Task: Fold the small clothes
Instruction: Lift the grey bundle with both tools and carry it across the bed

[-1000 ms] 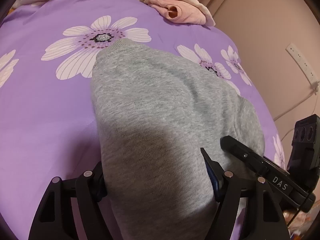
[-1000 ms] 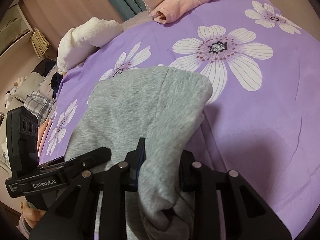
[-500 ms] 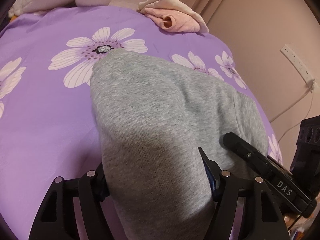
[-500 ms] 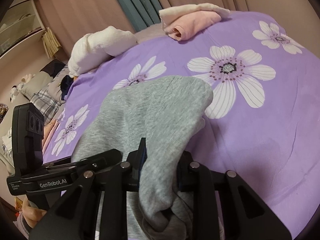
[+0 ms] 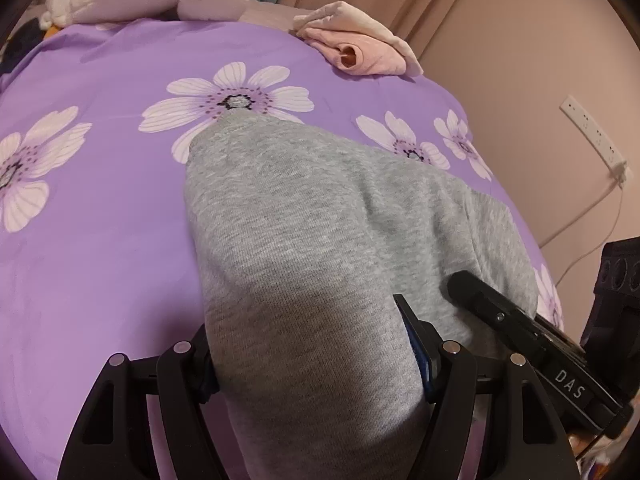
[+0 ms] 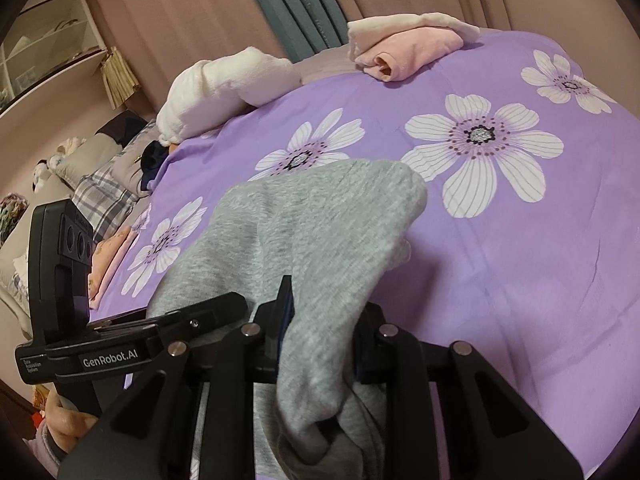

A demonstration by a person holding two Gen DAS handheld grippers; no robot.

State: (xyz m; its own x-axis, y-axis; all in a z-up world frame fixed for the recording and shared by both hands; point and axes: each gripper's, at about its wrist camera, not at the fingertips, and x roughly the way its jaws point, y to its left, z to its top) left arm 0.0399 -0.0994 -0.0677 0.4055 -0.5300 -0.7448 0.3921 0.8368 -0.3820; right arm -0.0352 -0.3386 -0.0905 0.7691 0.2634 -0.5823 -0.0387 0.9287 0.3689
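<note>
The purple flowered bedcover [image 5: 100,240] carries the grey garment [image 5: 320,240], its far end resting on the bed and its near edge lifted. The left gripper [image 5: 316,364] and the right gripper [image 6: 320,344] each pinch a near corner. To fold well, I would carry both corners toward the far end together — same height, cloth taut.
</note>
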